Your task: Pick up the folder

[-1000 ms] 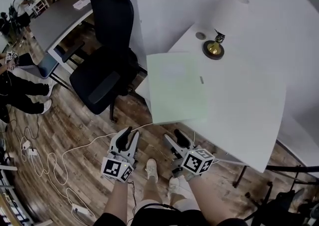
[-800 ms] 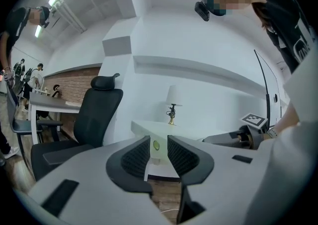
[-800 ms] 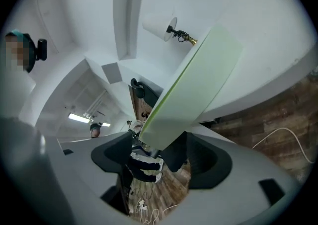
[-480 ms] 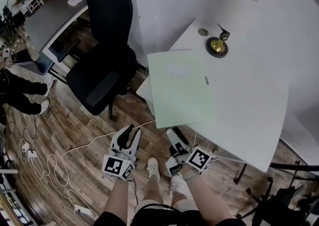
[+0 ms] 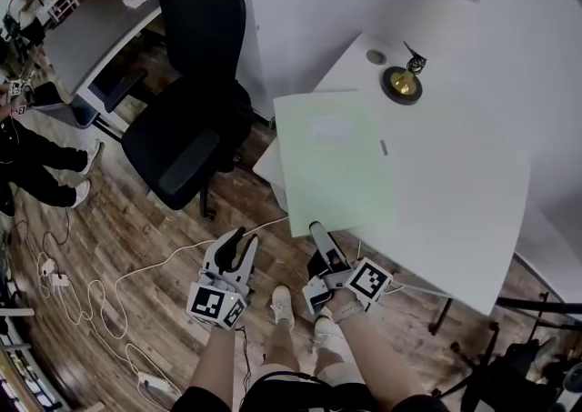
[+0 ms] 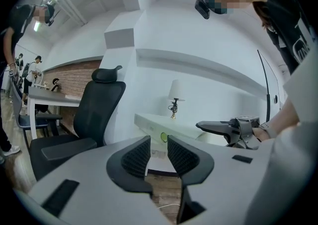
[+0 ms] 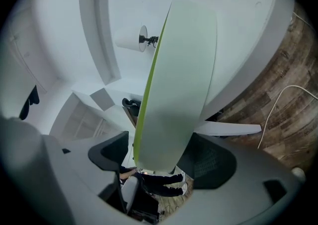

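- Right gripper (image 7: 158, 155): fingers have just been opening and stand wide apart, straddling the overhanging near edge of the pale green folder (image 5: 335, 160) without squeezing it.
- Left gripper (image 6: 158, 153): fingers have just been opening, with nothing between them, short of the tabletop (image 5: 455, 192).

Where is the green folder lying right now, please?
In the head view, the folder lies mid-frame on the white table's left part, overhanging its near edge beside the office chair, the lamp just beyond it.

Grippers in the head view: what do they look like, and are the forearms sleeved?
The left gripper and right gripper match: pale grey bodies, black ribbed pads on curved jaws, each with a white cube bearing black square markers. No cables show on them. The forearms are bare, no sleeves.
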`<state>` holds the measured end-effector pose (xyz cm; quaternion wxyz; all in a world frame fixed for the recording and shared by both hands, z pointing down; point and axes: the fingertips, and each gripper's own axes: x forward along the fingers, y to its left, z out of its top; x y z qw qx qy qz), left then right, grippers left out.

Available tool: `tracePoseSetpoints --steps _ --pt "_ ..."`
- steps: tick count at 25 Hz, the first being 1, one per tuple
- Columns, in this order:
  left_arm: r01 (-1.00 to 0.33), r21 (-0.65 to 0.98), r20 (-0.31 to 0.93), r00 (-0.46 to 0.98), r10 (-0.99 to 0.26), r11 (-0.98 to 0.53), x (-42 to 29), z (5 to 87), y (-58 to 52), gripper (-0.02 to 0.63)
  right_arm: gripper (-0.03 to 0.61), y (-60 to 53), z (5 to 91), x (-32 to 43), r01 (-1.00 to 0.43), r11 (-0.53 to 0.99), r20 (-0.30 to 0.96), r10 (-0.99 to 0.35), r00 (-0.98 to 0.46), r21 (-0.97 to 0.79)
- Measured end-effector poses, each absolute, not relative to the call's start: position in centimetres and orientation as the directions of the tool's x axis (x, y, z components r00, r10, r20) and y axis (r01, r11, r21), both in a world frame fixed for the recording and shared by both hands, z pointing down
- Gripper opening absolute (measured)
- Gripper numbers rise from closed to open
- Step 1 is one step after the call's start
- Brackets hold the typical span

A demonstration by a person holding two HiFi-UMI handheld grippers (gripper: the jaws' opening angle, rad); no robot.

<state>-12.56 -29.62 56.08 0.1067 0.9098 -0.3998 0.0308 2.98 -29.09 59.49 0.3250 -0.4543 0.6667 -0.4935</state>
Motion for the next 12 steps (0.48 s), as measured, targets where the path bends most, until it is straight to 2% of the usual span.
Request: tracePoseSetpoints --steps 4,8,12 --pt "-0.739 0.179 0.142 0.673 -0.726 -0.65 -12.9 56.3 -30.0 0.109 0.364 -29.9 60.2 3.3 -0.287 0.072 0.038 -0.933 -0.359 -0.955" --pt "-0.74 0.186 0.139 0.671 -0.728 -0.646 -13.1 56.2 -30.2 0.109 0.364 -29.8 62.9 4.3 -0.252 -0.085 0.161 -0.941 -0.298 -0.964" --pt "-0.741 0.195 0.138 0.669 -0.73 -0.643 -13.1 56.3 -30.5 0.112 0.362 -30.7 62.8 4.0 -0.17 -0.052 0.102 -0.949 -0.299 -0.984"
